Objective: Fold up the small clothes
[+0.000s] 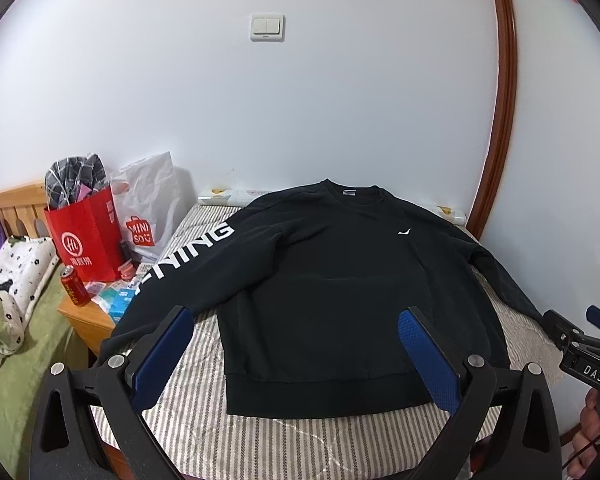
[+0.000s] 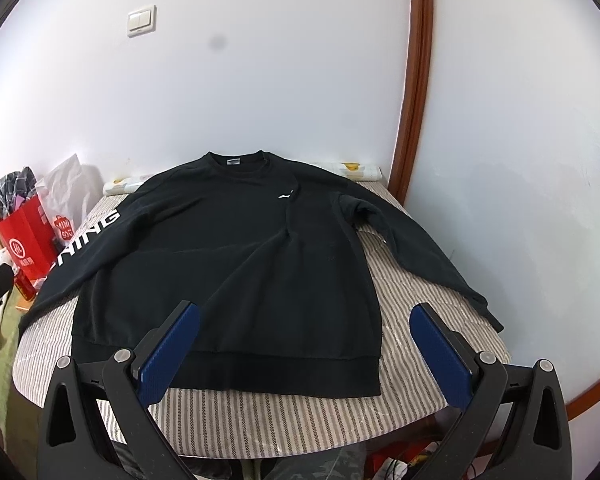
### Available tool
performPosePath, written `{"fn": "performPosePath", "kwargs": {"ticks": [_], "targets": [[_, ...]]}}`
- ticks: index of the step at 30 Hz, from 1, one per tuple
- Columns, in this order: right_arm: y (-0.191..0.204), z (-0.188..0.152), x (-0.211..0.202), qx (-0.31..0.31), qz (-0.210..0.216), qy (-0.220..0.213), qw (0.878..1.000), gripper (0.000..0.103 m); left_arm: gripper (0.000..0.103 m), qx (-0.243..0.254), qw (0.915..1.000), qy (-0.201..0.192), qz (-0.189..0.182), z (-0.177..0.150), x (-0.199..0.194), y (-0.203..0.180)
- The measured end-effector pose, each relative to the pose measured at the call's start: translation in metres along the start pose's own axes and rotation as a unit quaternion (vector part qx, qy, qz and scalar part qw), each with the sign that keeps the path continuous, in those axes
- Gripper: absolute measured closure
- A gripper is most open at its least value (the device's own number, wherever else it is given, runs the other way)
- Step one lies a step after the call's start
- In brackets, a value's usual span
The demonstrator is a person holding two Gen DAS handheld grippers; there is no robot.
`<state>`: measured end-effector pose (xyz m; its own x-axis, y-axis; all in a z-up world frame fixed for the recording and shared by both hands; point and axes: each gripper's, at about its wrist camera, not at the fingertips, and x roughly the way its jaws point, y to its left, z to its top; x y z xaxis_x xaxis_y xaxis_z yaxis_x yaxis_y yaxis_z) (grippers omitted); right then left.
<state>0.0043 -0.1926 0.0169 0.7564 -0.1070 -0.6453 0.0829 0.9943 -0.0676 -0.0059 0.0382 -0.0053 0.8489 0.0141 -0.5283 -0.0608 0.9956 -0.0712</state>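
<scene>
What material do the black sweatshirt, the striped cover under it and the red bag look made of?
The black sweatshirt looks like a matte knit, probably cotton fleece: soft folds and a ribbed hem. The striped cover looks like woven or quilted cloth, with thin grey and white stripes; the exact fabric is unclear. The red bag looks like stiff coated paper, holding flat sides and sharp edges.

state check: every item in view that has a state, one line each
black sweatshirt: unfolded, spread flat front-up on the striped table cover, both sleeves out
left sleeve end: hangs off the table edge
left gripper: open, empty, above the hem
right gripper: open, empty, above the hem
red paper bag: upright, stuffed with clothes
red can: upright on the wooden side table
</scene>
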Motion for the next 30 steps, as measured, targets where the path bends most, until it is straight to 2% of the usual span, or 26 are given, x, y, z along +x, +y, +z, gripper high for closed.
{"fn": "performPosePath", "kwargs": {"ticks": [12,30], "targets": [[0.002,0.000,0.003,-0.002,-0.002,0.001,1.000,0.000,0.000,0.000,1.0000,0.000,-0.006,-0.002,0.003,0.002],[0.011,0.002,0.005,-0.004,-0.005,-0.002,1.000,0.000,0.000,-0.022,0.9997,0.007,0.005,-0.003,0.012,0.021]]}}
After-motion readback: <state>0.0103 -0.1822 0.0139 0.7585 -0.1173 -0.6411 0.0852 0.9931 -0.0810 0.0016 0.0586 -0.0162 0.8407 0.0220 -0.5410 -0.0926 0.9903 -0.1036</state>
